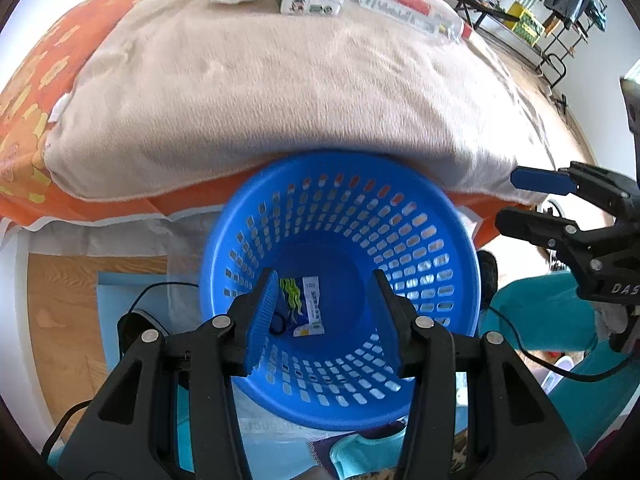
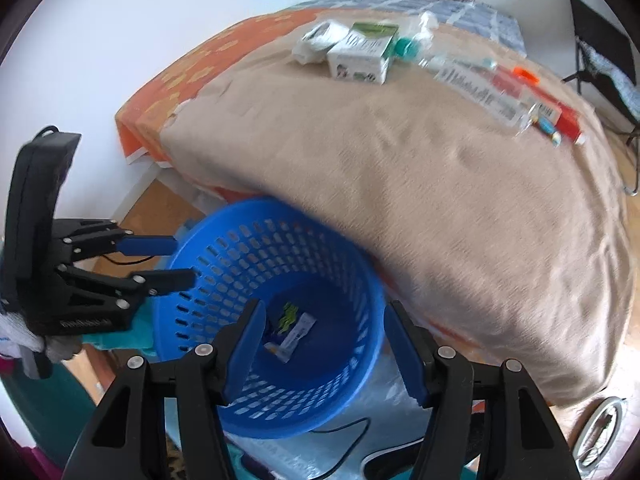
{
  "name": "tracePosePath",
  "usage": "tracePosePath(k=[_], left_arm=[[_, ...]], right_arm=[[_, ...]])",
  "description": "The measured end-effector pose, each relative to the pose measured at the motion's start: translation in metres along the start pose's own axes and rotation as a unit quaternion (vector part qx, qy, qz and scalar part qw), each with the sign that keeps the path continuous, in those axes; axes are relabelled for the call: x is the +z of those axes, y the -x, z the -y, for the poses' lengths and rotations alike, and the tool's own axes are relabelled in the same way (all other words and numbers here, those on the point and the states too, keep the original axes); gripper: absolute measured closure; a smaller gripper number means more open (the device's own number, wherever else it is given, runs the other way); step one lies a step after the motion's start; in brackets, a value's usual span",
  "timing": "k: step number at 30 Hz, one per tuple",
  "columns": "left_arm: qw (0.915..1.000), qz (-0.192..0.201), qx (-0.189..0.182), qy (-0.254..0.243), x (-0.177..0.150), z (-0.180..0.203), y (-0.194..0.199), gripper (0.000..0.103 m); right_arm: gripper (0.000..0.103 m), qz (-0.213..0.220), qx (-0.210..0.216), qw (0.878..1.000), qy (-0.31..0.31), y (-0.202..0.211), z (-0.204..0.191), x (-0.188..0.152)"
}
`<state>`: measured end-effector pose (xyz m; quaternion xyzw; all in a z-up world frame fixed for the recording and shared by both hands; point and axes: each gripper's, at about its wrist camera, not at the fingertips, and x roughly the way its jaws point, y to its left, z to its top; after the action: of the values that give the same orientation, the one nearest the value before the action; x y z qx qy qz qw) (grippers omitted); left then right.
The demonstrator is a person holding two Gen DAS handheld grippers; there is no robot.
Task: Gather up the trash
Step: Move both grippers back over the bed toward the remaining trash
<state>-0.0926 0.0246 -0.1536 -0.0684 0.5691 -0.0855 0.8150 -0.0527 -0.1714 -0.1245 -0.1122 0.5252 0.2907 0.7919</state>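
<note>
Blue basket holds one wrapper, both grippers, left and right, gaping empty above; remaining trash lies far across the blanket, a reach risking tipping the basket.

both wrist views look down into the basket.

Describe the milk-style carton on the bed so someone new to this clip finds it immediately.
Start at the beige blanket covering the bed, above the blue basket. At its far end lies a row of trash; the carton is the white box with a green top, between crumpled white plastic and a clear flat wrapper. It is the only boxy piece there.
</note>
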Motion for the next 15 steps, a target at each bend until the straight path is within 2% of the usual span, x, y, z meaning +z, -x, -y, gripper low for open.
tracePosePath(k=[7,14,15], left_arm=[[0.9991,0.039,0.016,-0.007,0.041,-0.005,0.022,0.055],[0.9956,0.075,0.041,-0.039,0.097,-0.006,0.039,0.055],[0.9952,0.080,0.042,-0.039,0.107,-0.007,0.040,0.055]], right_arm=[[0.039,0.030,-0.010,0.999,-0.029,0.015,0.028,0.022],[0.038,0.075,-0.050,0.995,-0.037,0.028,0.056,0.054],[0.036,0.078,-0.052,0.995,-0.038,0.029,0.060,0.057]])
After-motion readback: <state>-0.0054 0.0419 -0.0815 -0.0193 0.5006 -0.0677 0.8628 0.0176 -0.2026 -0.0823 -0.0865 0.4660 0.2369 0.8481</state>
